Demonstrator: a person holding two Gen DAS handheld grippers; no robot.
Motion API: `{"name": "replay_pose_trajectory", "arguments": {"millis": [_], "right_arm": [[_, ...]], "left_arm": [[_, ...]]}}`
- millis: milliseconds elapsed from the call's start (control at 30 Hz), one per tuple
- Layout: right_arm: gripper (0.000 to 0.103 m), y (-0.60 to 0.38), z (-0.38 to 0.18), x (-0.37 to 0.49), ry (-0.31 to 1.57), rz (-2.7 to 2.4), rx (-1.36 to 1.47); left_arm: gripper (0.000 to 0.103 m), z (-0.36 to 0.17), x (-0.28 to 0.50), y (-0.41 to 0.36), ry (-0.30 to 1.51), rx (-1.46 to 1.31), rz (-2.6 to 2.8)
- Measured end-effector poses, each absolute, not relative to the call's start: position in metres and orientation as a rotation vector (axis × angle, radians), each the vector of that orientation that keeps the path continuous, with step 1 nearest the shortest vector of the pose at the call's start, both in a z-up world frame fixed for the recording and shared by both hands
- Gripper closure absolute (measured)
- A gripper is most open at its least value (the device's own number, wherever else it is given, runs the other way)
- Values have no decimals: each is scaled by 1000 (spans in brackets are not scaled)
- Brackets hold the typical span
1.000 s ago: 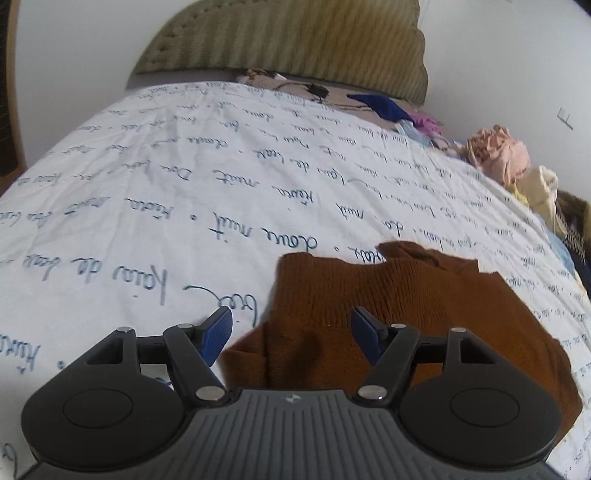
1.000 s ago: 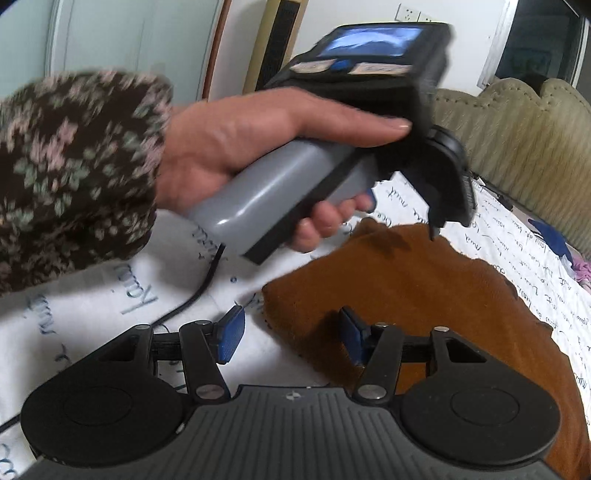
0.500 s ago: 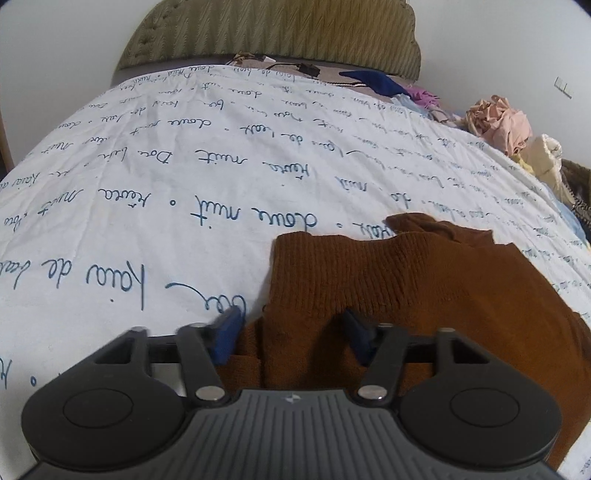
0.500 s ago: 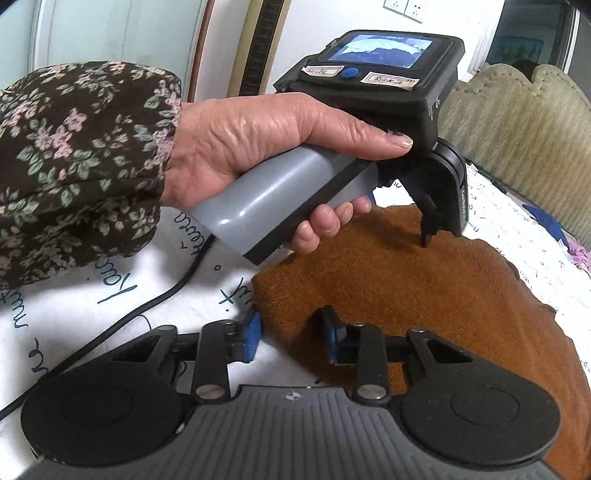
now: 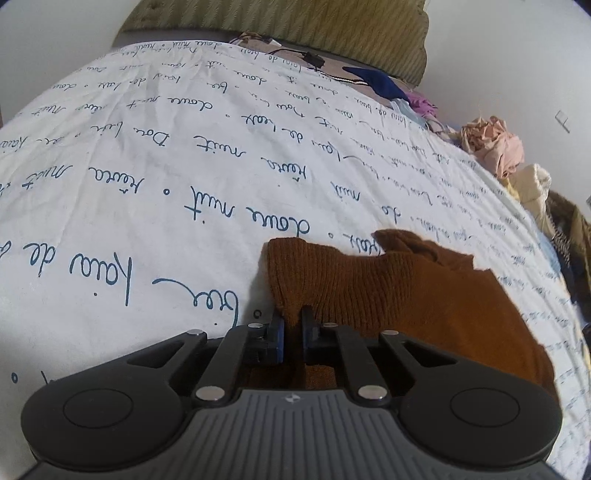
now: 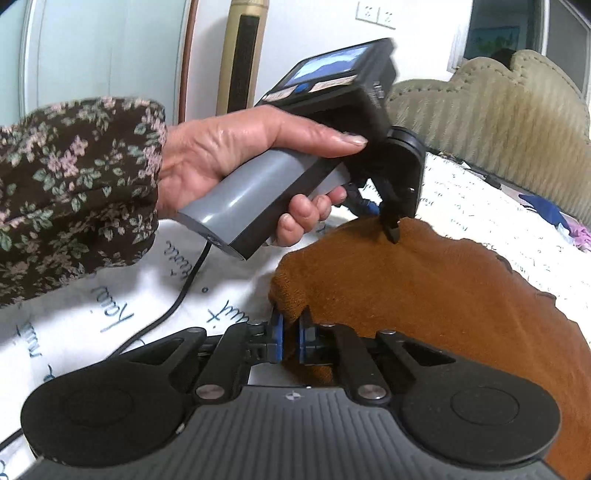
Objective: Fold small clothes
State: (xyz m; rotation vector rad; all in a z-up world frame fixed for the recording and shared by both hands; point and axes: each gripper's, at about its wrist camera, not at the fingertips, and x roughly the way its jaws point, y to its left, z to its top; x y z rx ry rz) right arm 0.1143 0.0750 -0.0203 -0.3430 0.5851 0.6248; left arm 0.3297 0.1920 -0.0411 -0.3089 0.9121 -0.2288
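Observation:
A brown knit garment (image 5: 406,295) lies on the white bed sheet (image 5: 147,184) printed with blue script. My left gripper (image 5: 291,321) is shut on the garment's near left corner, and a ridge of knit stands pinched between its blue pads. In the right wrist view the same garment (image 6: 424,288) spreads to the right. My right gripper (image 6: 291,323) has its jaws closing, with the garment's near corner between the pads, which press on it. The left gripper (image 6: 391,229), held by a hand (image 6: 236,158) in a floral sleeve, bites the far edge.
A heap of pink and cream clothes (image 5: 495,147) lies at the bed's right edge, and a dark blue piece (image 5: 376,83) lies near the olive headboard (image 5: 295,22). A black cable (image 6: 177,295) runs across the sheet under the hand.
Both grippers have gone from wide open to closed on the brown garment's edge. The knit now bunches up between each pair of pads.

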Motion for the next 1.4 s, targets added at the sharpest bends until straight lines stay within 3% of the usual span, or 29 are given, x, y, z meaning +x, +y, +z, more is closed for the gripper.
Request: {"name": "replay_pose_trajectory", "arguments": {"millis": [400,767,1100,1400], "right_arm": [[94,20,9,111,498,582,-238],[94,-118,41,114,409,415,-32],[94,-252,32,119,409,210,118],[94,-291,-36,127,608,163,295]], "left_arm": [[96,3,336,148,888,-295,-229],[98,51,357,-4,846,-198,-324],[98,35,362,-162,860,-98,-436],[98,-19,354,-208,939,-28,-463]]}}
